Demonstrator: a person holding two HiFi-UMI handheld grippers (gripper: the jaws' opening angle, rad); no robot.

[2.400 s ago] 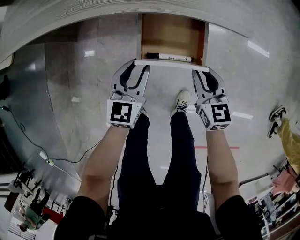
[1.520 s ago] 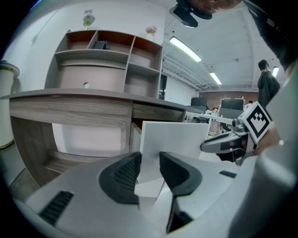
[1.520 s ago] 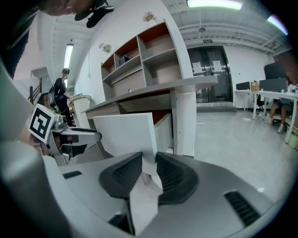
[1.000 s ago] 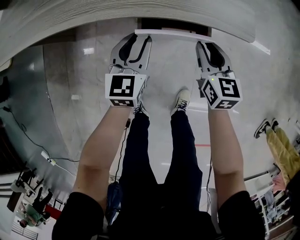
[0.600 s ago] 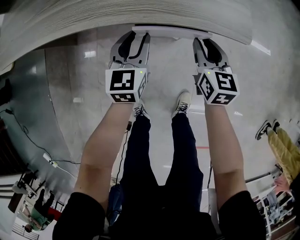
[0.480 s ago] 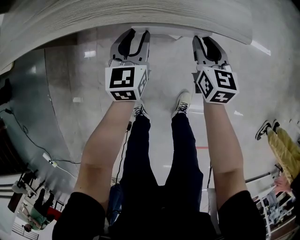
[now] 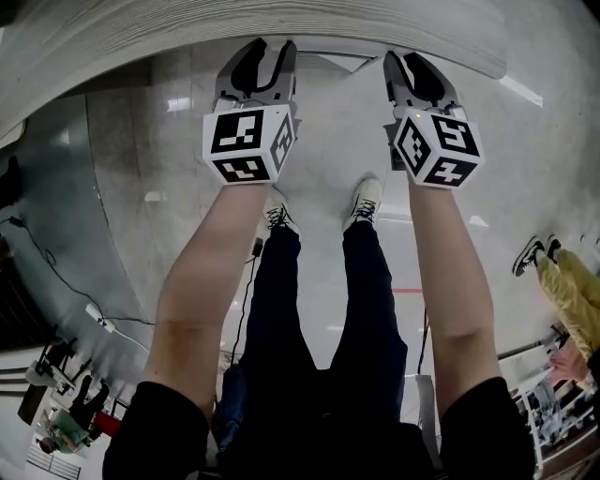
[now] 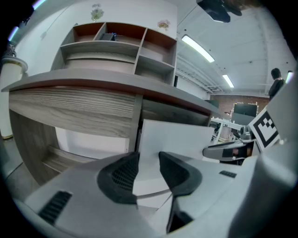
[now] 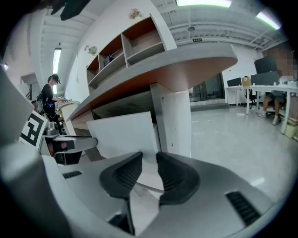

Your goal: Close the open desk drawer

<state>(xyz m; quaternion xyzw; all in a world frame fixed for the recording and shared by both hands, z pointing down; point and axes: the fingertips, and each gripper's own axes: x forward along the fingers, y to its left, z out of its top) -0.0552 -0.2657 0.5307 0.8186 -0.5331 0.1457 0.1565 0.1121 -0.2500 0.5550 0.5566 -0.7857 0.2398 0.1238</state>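
Observation:
The white drawer front (image 8: pixel 179 135) (image 9: pixel 122 132) stands almost flush under the grey desk top (image 7: pixel 187 28) (image 8: pixel 93 86) (image 9: pixel 186 65). In the head view only a thin sliver of the drawer front (image 7: pixel 342 59) shows below the desk's edge. My left gripper (image 7: pixel 267 49) (image 8: pixel 149 155) points at the drawer front's left part, its jaws apart with nothing between them. At the right part, my right gripper (image 7: pixel 406 58) (image 9: pixel 149 155) has a narrow gap between its jaws, which hold nothing. Whether the fingertips touch the panel is hidden.
A shelf unit (image 8: pixel 116 46) sits on top of the desk. A desk leg panel (image 9: pixel 174 121) stands right of the drawer. The person's legs and shoes (image 7: pixel 361 202) are below the grippers. A cable (image 7: pixel 56 272) lies on the floor at left. Someone's feet (image 7: pixel 539 253) are at right.
The drawer has slid in under the desk; its wooden inside and the marker in it are out of sight. Both grippers moved forward with the drawer front.

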